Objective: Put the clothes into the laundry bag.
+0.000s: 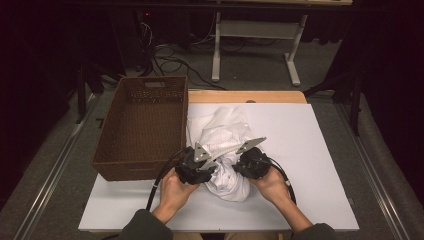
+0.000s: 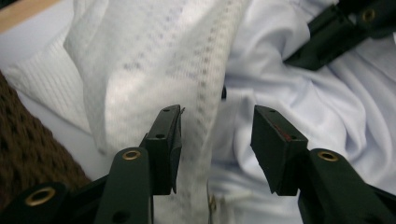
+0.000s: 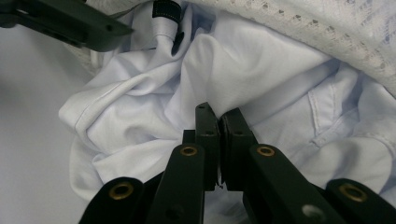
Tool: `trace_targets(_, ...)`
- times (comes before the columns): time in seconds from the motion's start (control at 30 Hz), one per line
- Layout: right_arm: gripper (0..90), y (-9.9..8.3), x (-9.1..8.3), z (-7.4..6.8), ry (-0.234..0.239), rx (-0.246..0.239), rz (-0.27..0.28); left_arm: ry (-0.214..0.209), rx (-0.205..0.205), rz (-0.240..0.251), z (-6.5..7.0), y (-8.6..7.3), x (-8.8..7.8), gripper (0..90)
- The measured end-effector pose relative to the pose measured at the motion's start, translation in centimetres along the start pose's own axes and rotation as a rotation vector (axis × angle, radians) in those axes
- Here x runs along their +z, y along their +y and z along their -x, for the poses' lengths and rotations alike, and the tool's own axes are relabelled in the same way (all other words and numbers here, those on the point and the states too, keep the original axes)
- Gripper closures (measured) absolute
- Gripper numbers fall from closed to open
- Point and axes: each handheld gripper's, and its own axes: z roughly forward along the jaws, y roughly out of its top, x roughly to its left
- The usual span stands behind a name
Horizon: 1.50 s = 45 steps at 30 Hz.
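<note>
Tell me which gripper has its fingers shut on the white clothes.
The right gripper: its fingers pinch a fold of the smooth white garment. The left gripper has its fingers apart, the knit fabric between them.

dim lab — floor cables, black drapes

Clothes pile on table; basket left, touching it

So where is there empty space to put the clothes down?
The white table is bare right of the pile of white clothes, out to its right edge, and along its near edge beside the forearms. The brown wicker basket looks empty inside. It is crowded in the middle, where the left gripper and right gripper meet the clothes.
</note>
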Motion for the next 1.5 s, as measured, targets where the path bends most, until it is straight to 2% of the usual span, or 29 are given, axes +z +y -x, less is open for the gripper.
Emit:
trace_targets(0.1, 88.2, 0.0, 0.0, 0.0, 0.004, 0.001, -0.002, 0.017, 0.006, 0.008, 0.2, 0.9, 0.4, 57.0)
trace_targets(0.17, 88.3, 0.1, 0.1, 0.1, 0.013, 0.011, 0.005, 0.034, 0.006, 0.009, 0.1, 1.2, 0.5, 64.2)
trace_targets(0.27, 88.3, 0.1, 0.2, 0.3, 0.025, 0.013, 0.018, 0.023, -0.004, 0.019, -0.3, 1.5, 0.6, 78.7)
trace_targets(0.33, 88.3, 0.2, 0.3, 0.4, 0.032, 0.018, 0.025, -0.002, -0.014, 0.022, -0.6, 1.5, 0.6, 88.0)
trace_targets(0.43, 88.3, 0.4, 0.5, 0.5, 0.036, 0.03, 0.035, -0.032, -0.018, 0.031, -0.8, 1.5, 0.4, 89.2)
trace_targets(0.63, 88.4, 1.3, 1.3, 0.8, 0.0, 0.03, 0.042, -0.103, -0.01, 0.07, -0.2, 1.6, -0.6, 89.7)
trace_targets(0.8, 88.7, 2.4, 2.4, 0.9, -0.089, 0.043, 0.061, -0.163, -0.002, 0.09, 0.4, 1.6, -1.6, 89.8)
trace_targets(0.9, 88.5, 3.0, 3.1, 1.3, -0.146, 0.045, 0.081, -0.167, 0.017, 0.087, 0.7, 1.3, -2.0, 89.8)
trace_targets(0.93, 88.4, 3.1, 3.4, 1.3, -0.163, 0.056, 0.086, -0.166, 0.015, 0.085, 0.8, 1.1, -2.0, 89.8)
trace_targets(1.03, 86.8, 3.2, 3.7, 1.3, -0.166, 0.062, 0.09, -0.16, 0.003, 0.069, 0.5, 0.4, -1.6, 89.6)
trace_targets(1.17, 73.2, 2.7, 2.5, 0.6, -0.157, 0.024, 0.087, -0.142, -0.024, 0.048, 0.0, -0.2, -1.0, 88.3)
trace_targets(1.23, 67.9, 2.1, 1.5, 0.0, -0.171, -0.018, 0.08, -0.125, -0.015, 0.045, -0.1, -0.3, -1.0, 86.4)
trace_targets(1.3, 64.6, 1.4, 0.4, -0.3, -0.162, -0.038, 0.091, -0.112, -0.008, 0.041, 0.0, -0.3, -1.2, 80.8)
trace_targets(1.43, 56.5, 0.2, -1.3, -0.9, -0.126, -0.052, 0.099, -0.075, 0.029, 0.013, 0.4, -0.8, -2.1, 70.1)
trace_targets(1.5, 53.6, -0.3, -1.8, -1.4, -0.112, -0.065, 0.103, -0.057, 0.038, -0.02, 0.5, -1.4, -2.6, 64.9)
